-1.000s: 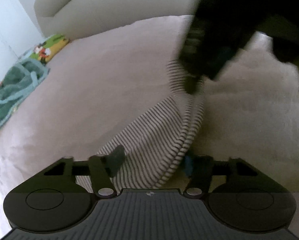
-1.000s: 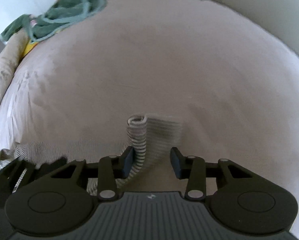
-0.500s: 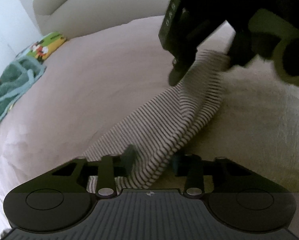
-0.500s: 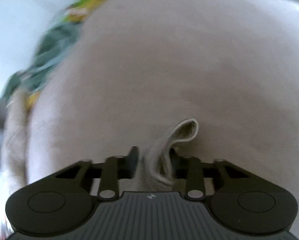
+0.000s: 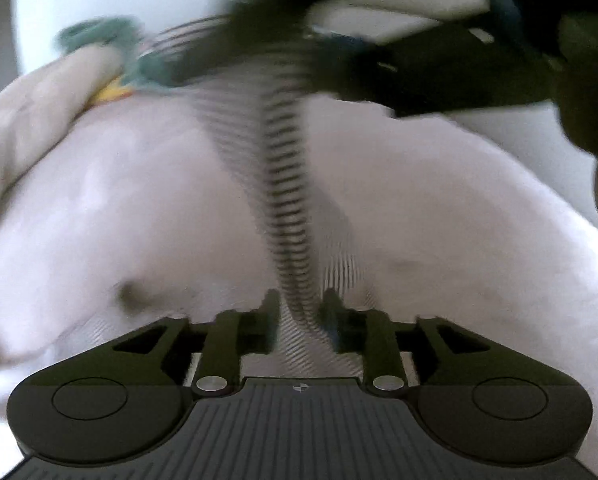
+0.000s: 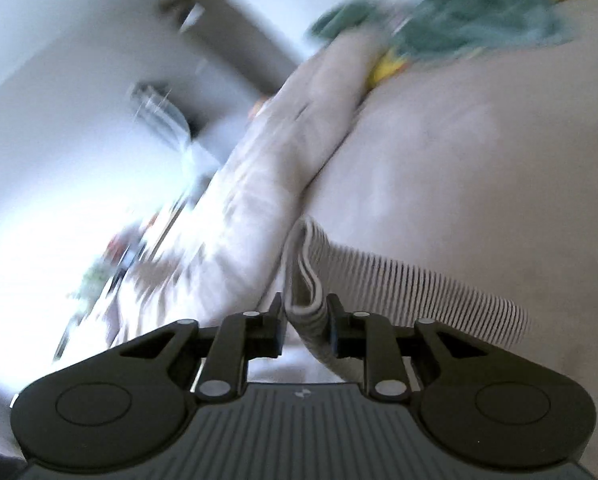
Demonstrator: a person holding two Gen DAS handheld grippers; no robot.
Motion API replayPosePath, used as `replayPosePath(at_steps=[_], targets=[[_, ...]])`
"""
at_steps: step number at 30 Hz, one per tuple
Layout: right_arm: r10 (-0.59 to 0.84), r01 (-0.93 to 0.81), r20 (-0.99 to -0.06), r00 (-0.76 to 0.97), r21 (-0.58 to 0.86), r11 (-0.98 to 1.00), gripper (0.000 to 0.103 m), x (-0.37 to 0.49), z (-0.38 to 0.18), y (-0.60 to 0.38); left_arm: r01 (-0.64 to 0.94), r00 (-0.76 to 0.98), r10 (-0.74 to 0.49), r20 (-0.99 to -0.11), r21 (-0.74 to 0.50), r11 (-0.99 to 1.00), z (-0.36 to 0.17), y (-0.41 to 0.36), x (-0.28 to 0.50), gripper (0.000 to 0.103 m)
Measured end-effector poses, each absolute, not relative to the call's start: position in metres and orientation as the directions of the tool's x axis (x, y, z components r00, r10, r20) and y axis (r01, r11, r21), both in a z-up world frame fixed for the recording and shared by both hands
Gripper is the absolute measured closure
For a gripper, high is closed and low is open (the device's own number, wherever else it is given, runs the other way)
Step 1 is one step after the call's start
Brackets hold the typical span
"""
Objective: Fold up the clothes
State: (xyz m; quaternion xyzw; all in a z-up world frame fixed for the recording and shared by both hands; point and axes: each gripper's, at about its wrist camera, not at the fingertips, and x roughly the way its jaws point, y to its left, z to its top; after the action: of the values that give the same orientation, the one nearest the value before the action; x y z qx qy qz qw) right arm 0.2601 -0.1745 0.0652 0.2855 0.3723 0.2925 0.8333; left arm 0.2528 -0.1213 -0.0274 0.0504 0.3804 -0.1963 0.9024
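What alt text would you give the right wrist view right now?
The right gripper is shut on a bunched end of the striped garment, which trails right across the pale bed cover. A cream blanket runs up the left; teal fabric lies blurred at top.

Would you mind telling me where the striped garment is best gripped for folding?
Grip the striped garment at its hemmed end edges, coming in along its length. It is a long narrow band, and the left gripper and right gripper already pinch opposite ends.
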Motion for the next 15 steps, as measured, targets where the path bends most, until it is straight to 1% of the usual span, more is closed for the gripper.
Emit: replayPosePath(at_steps=[1,2,3,4,5,6,9,12,14,15], targets=[[0.712,-0.289,-0.449,0.539,0.695,0.658,0.076,0.264,0.064,-0.161,0.362,0.621,-0.306,-0.721,-0.083,0.929,-0.033,-0.106,0.254,0.039],[0.718,-0.303,-0.444,0.536,0.692,0.655,0.069,0.270,0.064,-0.149,0.328,0.606,-0.312,-0.732,-0.128,0.936,-0.039,-0.092,0.253,0.034],[0.709,-0.305,-0.444,0.549,0.683,0.664,0.064,0.269,0.065,-0.144,0.293,0.590,-0.321,-0.741,-0.174,0.940,-0.045,-0.078,0.252,0.029],[0.699,-0.306,-0.443,0.562,0.674,0.673,0.054,0.268,0.065,-0.140,0.256,0.574,-0.331,-0.749,-0.220,0.941,-0.050,-0.064,0.251,0.027],[0.668,-0.282,-0.466,0.580,0.655,0.701,0.047,0.267,0.062,-0.141,0.217,0.558,-0.341,-0.756,-0.264,0.940,-0.056,-0.050,0.250,0.026],[0.635,-0.255,-0.490,0.598,0.634,0.730,0.047,0.266,0.058,-0.143,0.177,0.542,-0.352,-0.763,-0.306,0.935,-0.062,-0.036,0.249,0.025],[0.517,-0.136,-0.613,0.598,0.558,0.819,0.046,0.246,0.040,-0.154,0.041,0.499,-0.388,-0.775,-0.426,0.904,-0.078,-0.002,0.259,0.024],[0.366,-0.059,-0.710,0.601,0.417,0.907,0.046,0.231,0.019,-0.163,-0.052,0.476,-0.461,-0.749,-0.548,0.835,-0.088,0.016,0.273,0.024],[0.216,-0.060,-0.769,0.602,0.226,0.972,0.046,0.203,0.005,-0.160,-0.087,0.464,-0.470,-0.751,-0.566,0.820,-0.092,0.017,0.279,0.024],[0.152,-0.070,-0.789,0.595,0.137,0.988,0.046,0.194,-0.003,-0.156,-0.101,0.458,-0.458,-0.762,-0.556,0.825,-0.093,0.016,0.279,0.027]])
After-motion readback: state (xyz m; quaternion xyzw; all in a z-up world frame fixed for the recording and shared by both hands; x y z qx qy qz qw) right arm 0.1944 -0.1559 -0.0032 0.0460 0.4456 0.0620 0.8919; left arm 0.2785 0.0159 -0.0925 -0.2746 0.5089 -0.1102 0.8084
